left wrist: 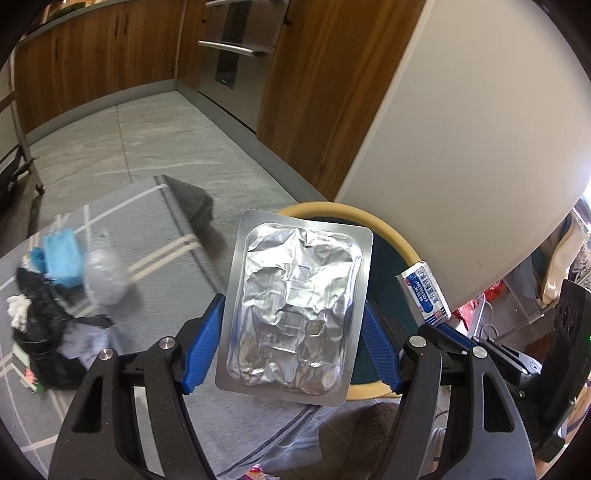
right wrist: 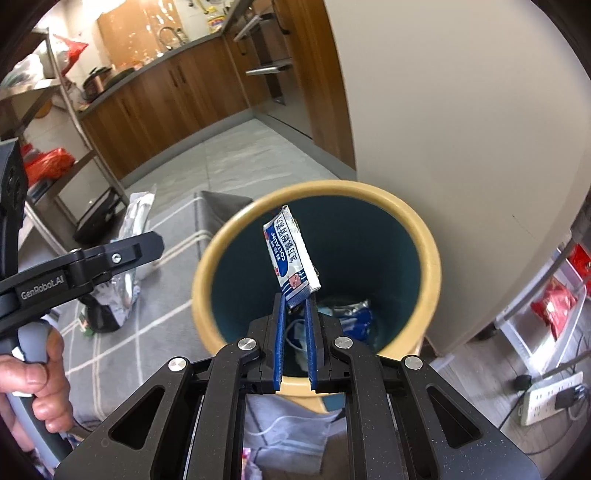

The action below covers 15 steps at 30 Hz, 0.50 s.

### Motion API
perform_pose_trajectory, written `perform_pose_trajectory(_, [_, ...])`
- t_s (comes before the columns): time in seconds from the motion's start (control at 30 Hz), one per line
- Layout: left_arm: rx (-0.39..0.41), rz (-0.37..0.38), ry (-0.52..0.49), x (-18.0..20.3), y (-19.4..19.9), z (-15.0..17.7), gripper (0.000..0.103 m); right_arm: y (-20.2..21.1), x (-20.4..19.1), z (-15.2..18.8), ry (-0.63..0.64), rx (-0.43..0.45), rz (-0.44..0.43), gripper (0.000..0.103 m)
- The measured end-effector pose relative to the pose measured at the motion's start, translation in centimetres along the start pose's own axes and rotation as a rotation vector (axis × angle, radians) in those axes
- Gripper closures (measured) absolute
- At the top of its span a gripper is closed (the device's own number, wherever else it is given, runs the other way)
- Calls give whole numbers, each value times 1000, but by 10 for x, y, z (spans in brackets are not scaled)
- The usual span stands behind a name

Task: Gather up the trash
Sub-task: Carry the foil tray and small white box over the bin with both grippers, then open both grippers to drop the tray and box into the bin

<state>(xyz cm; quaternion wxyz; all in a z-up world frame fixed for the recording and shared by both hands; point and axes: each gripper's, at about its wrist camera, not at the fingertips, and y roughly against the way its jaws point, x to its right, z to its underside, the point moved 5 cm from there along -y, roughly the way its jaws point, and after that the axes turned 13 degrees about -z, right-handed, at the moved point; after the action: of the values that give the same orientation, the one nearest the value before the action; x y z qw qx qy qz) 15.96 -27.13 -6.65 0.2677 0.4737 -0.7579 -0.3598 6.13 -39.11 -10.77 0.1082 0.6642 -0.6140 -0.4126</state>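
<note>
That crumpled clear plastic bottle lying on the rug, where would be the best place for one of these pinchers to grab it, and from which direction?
Probably across the middle of the clear plastic bottle, coming down from above. It lies on the rug with blue trash close against one side, so the top is the free approach. Its crushed body looks thin enough for the fingers to span. The view is blurred, so its cap end is hard to make out.

Wood cabinets (right wrist: 162, 99), grey rug (left wrist: 155, 229), power strip (right wrist: 550, 397) on floor.

This is a kitchen in a home. Brown wooden cupboards (right wrist: 166, 99) line the wall under a grey worktop with a sink tap (right wrist: 171, 35), and a shiny oven (left wrist: 236, 48) sits between them. A rug (left wrist: 159, 236) lies on the grey tile floor (left wrist: 110, 144).
</note>
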Motion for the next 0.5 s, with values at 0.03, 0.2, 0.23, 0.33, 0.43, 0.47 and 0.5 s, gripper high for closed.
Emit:
perform_pose_trajectory(0.03, [-6, 3, -5, 5, -5, -1, 33, -1, 4, 1, -7, -5, 5, 91])
perform_pose_trajectory(0.2, [-41, 16, -20, 23, -27, -2, 33, -4, 13, 5, -30, -23, 21, 91])
perform_pose_trajectory(0.23, [-53, 20, -20, 27, -33, -1, 33, -5, 16, 5, -32, -27, 22, 91])
perform_pose_trajectory(0.33, [-83, 28, -14, 32, -49, -2, 33, -11, 21, 7, -48, -47, 34, 91])
perform_pose_trajectory(0.43, [-105, 40, -1, 36, -60, 0, 32, -15, 24, 10, -61, -67, 41, 91])
perform_pose_trajectory(0.47, [-112, 44, 4, 36, -63, 2, 32, -16, 25, 11, -63, -74, 42, 91])
perform_pose_trajectory(0.5, [-117, 46, 8, 37, -65, 2, 32, -17, 25, 11, -64, -78, 43, 91])
